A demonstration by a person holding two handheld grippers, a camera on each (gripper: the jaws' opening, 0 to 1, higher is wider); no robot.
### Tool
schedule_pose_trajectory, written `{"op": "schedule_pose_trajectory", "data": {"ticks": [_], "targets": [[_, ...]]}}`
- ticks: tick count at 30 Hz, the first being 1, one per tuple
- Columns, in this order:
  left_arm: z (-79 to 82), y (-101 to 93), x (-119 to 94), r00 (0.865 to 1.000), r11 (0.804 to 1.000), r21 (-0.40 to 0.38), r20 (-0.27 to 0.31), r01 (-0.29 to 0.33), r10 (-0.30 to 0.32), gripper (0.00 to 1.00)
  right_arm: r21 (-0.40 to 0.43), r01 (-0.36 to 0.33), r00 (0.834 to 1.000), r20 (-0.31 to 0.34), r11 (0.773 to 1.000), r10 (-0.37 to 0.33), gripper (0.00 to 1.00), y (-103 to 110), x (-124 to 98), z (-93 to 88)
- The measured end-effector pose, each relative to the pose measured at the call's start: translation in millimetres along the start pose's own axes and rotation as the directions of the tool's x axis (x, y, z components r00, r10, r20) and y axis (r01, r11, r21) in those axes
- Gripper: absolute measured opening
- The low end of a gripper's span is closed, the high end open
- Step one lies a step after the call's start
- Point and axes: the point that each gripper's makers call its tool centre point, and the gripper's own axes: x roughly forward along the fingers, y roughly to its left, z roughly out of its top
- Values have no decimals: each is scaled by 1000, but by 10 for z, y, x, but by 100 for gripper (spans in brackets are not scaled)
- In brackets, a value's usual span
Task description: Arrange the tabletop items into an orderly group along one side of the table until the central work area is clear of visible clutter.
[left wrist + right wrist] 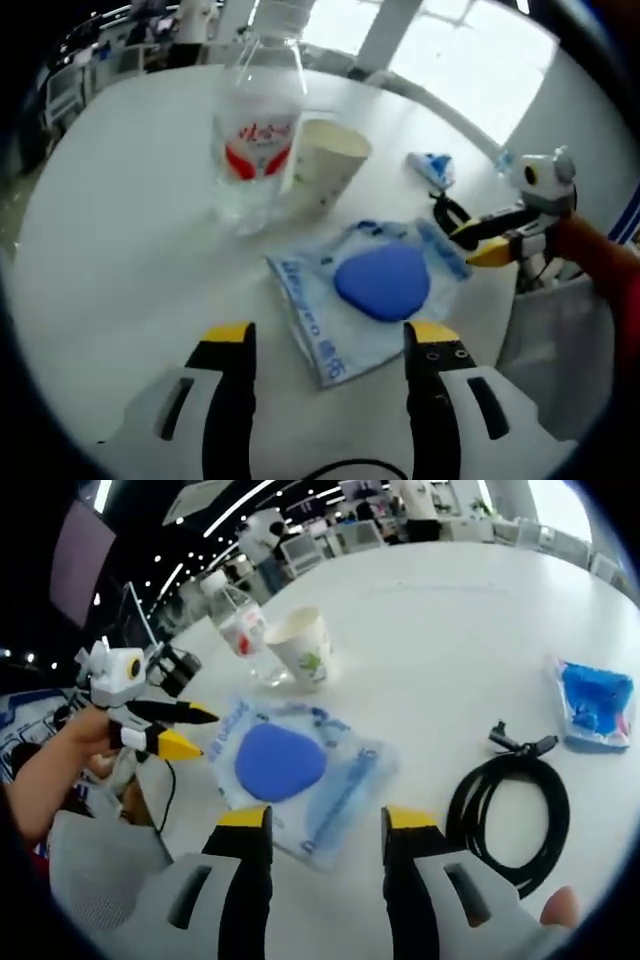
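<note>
White round table (pixel 120 250) carries everything; its top is plain and glossy, with a bright window behind it in the left gripper view and a dim office hall behind it in the right gripper view.

Clear plastic pouch (pixel 365 295) with blue print lies flat near the table edge, a rounded blue pad (pixel 383 282) showing inside it. Both cameras look down on it from opposite sides. In the right gripper view the pouch (pixel 300 780) sits just beyond the jaw tips, the blue pad (pixel 278 762) left of centre.

Clear water bottle (pixel 257 130) with a red-and-white label stands upright, touching or just beside a paper cup (pixel 328 160), also upright. Same pair in the right gripper view: bottle (pixel 240 625), cup (pixel 303 645), well behind the pouch.

Black cable (pixel 510 805), coiled in a loop, lies to the right of the pouch, one plug end pointing up-table.

Small blue-and-white packet (pixel 592 705) lies apart, beyond the cable; also seen as a packet (pixel 432 168) in the left gripper view.

Left gripper (pixel 330 335): yellow-tipped jaws wide apart, empty, tips at the near edge of the pouch. Right gripper (pixel 318 820): jaws likewise spread, gripping nothing, hovering at the pouch's edge.
</note>
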Motion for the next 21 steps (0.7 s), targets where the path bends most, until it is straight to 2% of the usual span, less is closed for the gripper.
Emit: {"op": "schedule_pose_trajectory", "data": {"ticks": [8, 21], "targets": [[19, 37, 80, 1000, 999, -25, -8, -20, 20, 50, 20, 6, 1000, -9, 1000, -6, 41, -47, 25, -32], [-56, 33, 144, 999, 999, -27, -32, -20, 19, 47, 38, 9, 999, -32, 999, -8, 35, -48, 117, -63]]}}
